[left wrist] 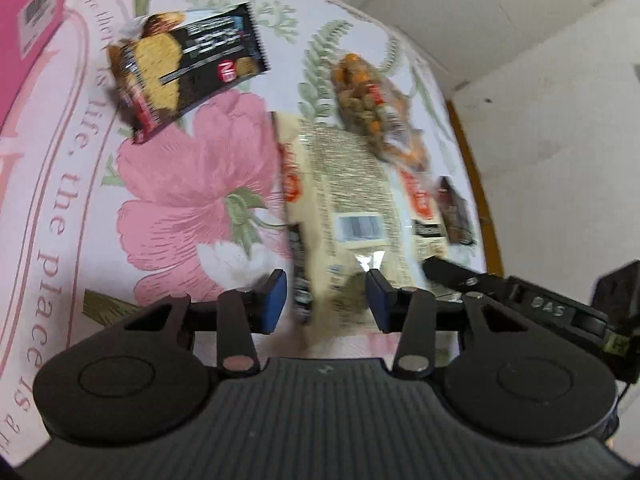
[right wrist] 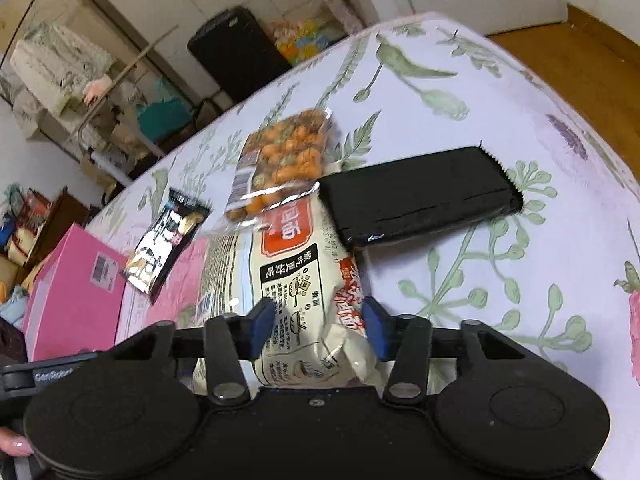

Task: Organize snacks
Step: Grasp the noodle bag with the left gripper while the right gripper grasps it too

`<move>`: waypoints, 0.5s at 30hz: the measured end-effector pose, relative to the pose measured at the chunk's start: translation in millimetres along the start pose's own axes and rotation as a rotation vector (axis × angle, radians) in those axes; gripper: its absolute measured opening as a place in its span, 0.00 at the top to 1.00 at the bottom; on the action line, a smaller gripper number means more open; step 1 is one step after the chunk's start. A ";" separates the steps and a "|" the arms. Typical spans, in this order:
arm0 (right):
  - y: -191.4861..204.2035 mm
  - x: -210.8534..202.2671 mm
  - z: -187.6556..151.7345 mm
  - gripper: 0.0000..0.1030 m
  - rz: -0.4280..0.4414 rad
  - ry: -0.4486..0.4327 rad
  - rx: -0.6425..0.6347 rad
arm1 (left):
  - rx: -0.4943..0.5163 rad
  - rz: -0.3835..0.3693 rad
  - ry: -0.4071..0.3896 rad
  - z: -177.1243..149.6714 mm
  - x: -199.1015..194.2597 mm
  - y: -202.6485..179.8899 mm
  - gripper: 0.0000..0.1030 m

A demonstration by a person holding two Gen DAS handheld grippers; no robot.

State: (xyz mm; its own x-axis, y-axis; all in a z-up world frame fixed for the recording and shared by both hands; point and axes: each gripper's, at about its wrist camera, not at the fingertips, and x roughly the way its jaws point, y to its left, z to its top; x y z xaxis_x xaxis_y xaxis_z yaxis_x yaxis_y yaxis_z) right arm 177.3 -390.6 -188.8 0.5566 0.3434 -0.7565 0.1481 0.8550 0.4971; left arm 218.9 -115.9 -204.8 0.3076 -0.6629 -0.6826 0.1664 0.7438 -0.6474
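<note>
A cream noodle bag (left wrist: pixel 352 200) with red labels lies on the flowered bed cover. My left gripper (left wrist: pixel 326 300) has its blue pads at either side of the bag's near end, which looks pinched between them; the picture is blurred there. In the right wrist view the same noodle bag (right wrist: pixel 292 280) sits between the pads of my right gripper (right wrist: pixel 318 326), and both pads press into its sides. A clear bag of orange and green nuts (right wrist: pixel 288 156) overlaps the noodle bag's far end. A black biscuit packet (left wrist: pixel 188 68) lies apart to the left.
A pink box (right wrist: pixel 76 300) stands at the cover's left side. A long black pack (right wrist: pixel 420 196) lies to the right of the noodle bag. The bed's edge and a wooden floor (right wrist: pixel 580 56) are to the right. Shelves and clutter line the far wall.
</note>
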 end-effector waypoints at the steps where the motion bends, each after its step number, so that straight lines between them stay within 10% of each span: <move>1: 2.0 -0.3 -1.4 0.58 0.014 0.025 0.000 | 0.001 -0.023 0.008 1.3 -3.5 -0.7 0.57; 7: 19.7 -6.9 -9.2 0.61 0.027 0.148 -0.068 | 0.068 -0.040 0.142 4.9 -8.0 -4.1 0.54; 15: 10.2 4.6 -3.9 0.29 -0.049 0.081 -0.052 | 0.039 0.029 0.080 8.4 -7.5 5.9 0.46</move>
State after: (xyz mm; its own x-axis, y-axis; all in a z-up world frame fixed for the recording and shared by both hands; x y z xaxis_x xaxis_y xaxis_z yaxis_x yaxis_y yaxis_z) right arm 178.2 -378.7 -188.9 0.4812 0.3297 -0.8123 0.1298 0.8896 0.4379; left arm 225.5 -105.8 -200.7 0.2376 -0.6449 -0.7264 0.1954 0.7643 -0.6146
